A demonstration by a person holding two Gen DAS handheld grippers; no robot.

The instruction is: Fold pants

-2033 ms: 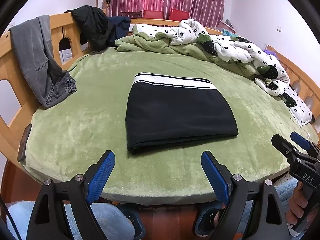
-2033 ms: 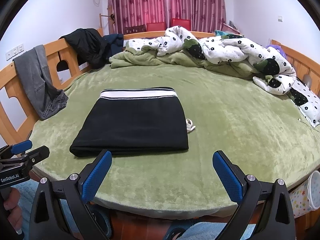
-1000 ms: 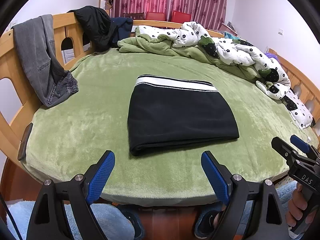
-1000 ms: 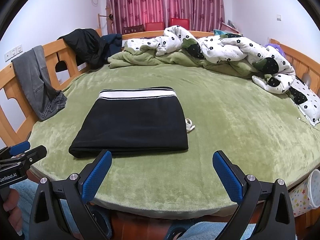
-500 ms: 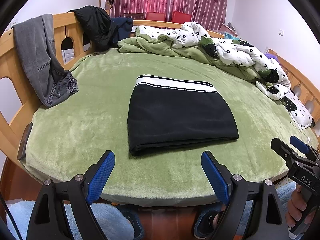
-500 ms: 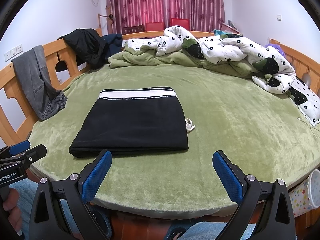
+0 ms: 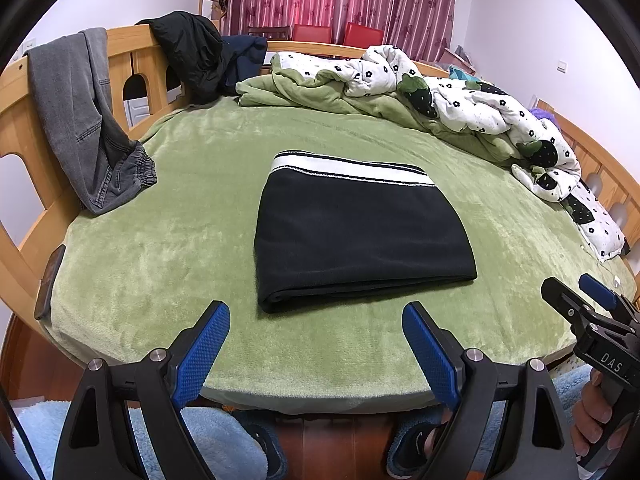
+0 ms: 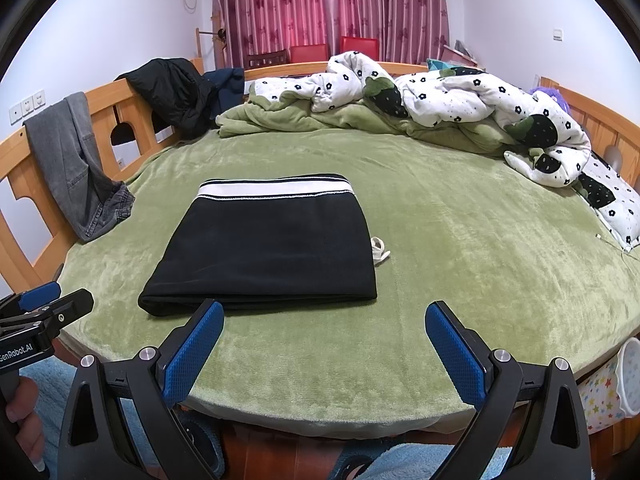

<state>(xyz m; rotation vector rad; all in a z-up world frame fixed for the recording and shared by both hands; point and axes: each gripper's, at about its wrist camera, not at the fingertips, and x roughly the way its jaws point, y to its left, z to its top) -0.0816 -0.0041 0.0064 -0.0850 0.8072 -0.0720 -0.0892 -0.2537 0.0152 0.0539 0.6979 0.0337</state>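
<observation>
We hold both tongs back at the 6 o'clock edge of the bed (image 7: 160,240); the left tongs (image 7: 316,344) are spread and empty; the right tongs (image 8: 324,344) are likewise spread and empty. The pants (image 7: 360,240) lie folded into a compact dark rectangle near the middle of the bed, with the white-striped waistband (image 7: 352,168) at 12 o'clock and the thick folded edge at 6 o'clock, just ahead of both tongs; we judge the fold complete or nearly so.

Risks from here: a careless advance could catch the 6 o'clock edge and drag the upper layers open, because the plush cover grips the bottom layer; a pinch on one layer only would peel the stack apart; a lift from a single corner would let the rectangle sag and unfold. A small white item (image 8: 379,249) touches the 3 o'clock side of the pants; we judge it may be a drawstring end, and pulling it could skew the waistband.

Hidden or unclear: the white item does not show in the left view; the layer count inside the fold cannot be read; the legs are tucked under and unseen; the quilt (image 8: 460,100) at 1 o'clock covers the far bed.
</observation>
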